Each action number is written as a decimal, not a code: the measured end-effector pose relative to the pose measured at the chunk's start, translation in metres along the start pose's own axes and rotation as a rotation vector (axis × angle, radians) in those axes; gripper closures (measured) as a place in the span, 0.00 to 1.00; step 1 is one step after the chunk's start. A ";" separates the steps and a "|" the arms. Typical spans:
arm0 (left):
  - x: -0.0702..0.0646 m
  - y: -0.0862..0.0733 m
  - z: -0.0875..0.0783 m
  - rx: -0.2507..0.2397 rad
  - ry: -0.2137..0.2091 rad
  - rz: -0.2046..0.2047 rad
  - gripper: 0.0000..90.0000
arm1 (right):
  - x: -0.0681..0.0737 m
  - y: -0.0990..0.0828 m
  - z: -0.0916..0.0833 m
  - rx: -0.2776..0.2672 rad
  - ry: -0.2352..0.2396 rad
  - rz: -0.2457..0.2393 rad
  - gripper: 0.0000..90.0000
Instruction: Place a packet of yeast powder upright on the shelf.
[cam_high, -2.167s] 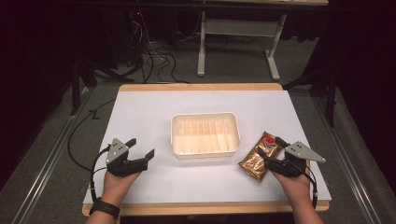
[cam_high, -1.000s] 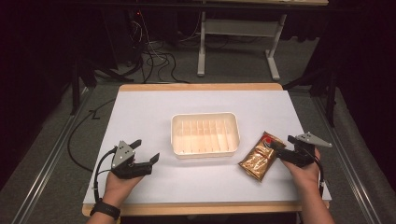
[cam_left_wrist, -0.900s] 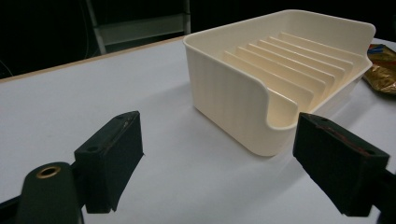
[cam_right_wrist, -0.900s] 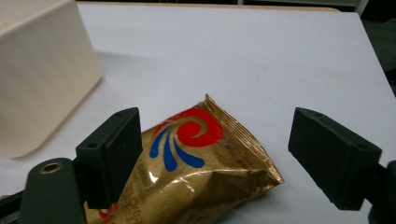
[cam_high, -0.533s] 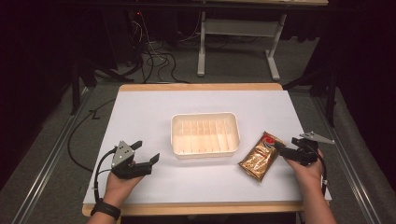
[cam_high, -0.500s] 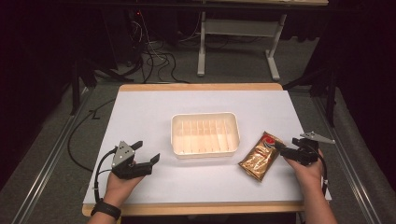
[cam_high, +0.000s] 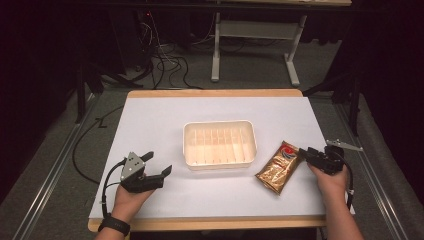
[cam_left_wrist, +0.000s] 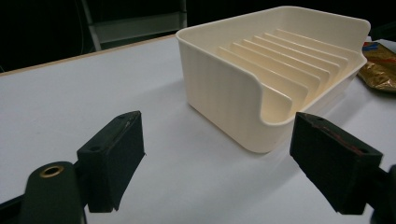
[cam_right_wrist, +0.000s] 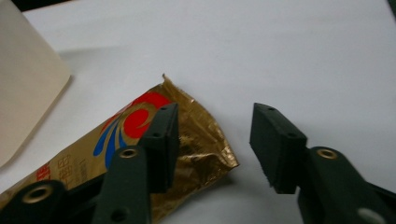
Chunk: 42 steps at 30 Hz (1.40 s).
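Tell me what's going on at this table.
A person holds a gripper in each hand over a white table. The right gripper, open, sits at the corner of a gold foil packet that lies flat. The left gripper, also open, points at an empty cream slotted tray. Nothing is grasped yet.

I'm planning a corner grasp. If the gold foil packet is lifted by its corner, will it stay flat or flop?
The gold foil packet looks crinkled and thin, so it would probably sag from a corner. Its glossy film may slip between pads. The right gripper is open beside that corner.
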<state>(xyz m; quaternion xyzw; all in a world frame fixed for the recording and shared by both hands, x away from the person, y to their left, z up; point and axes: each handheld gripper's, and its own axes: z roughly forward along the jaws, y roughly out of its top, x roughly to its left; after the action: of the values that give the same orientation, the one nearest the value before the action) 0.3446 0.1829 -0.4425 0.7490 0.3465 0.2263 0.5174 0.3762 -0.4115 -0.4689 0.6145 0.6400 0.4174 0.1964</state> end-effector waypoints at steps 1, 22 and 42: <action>0.000 0.000 0.000 0.001 -0.002 0.003 0.20 | -0.003 0.002 0.000 0.000 -0.016 0.007 0.64; -0.005 0.002 0.001 -0.004 -0.013 0.025 0.20 | 0.003 -0.004 -0.001 0.076 0.031 -0.013 0.99; -0.007 0.013 0.017 -0.046 -0.046 0.010 0.21 | 0.016 -0.037 -0.041 0.083 0.013 -0.008 0.98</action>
<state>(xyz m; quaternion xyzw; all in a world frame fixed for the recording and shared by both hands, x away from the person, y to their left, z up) 0.3556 0.1641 -0.4365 0.7435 0.3254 0.2199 0.5412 0.3189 -0.4047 -0.4697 0.6169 0.6605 0.3935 0.1682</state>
